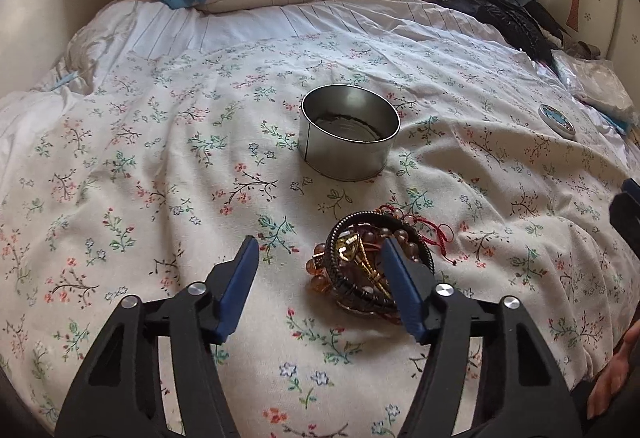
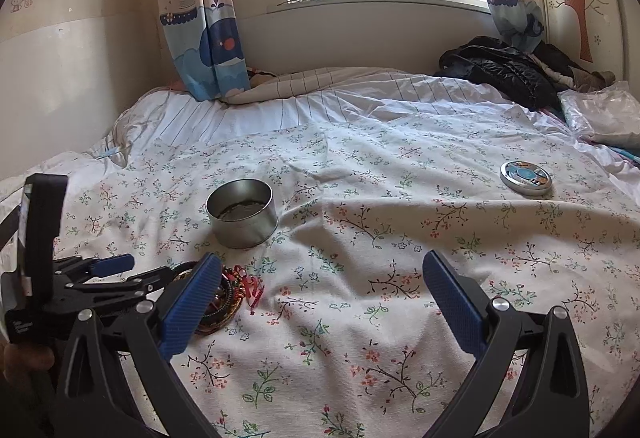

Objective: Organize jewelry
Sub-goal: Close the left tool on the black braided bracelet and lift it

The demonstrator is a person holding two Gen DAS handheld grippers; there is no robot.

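Jewelry pile (image 1: 368,266): sits between our wide-apart left gripper (image 1: 320,250) jaws
Right gripper (image 2: 320,270): ours, spread wide too, holding nothing
Tin (image 1: 350,131): mid-bed, beyond the pile

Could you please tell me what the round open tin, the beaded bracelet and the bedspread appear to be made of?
Tin: thin sheet metal, probably tinplate; silvery, shiny walls and a visible side seam.
Beaded bracelet: translucent amber-brown beads, glossy; glass, resin or stone, cannot tell which.
Bedspread: woven fabric, likely cotton; matte, wrinkled, printed with small flowers.
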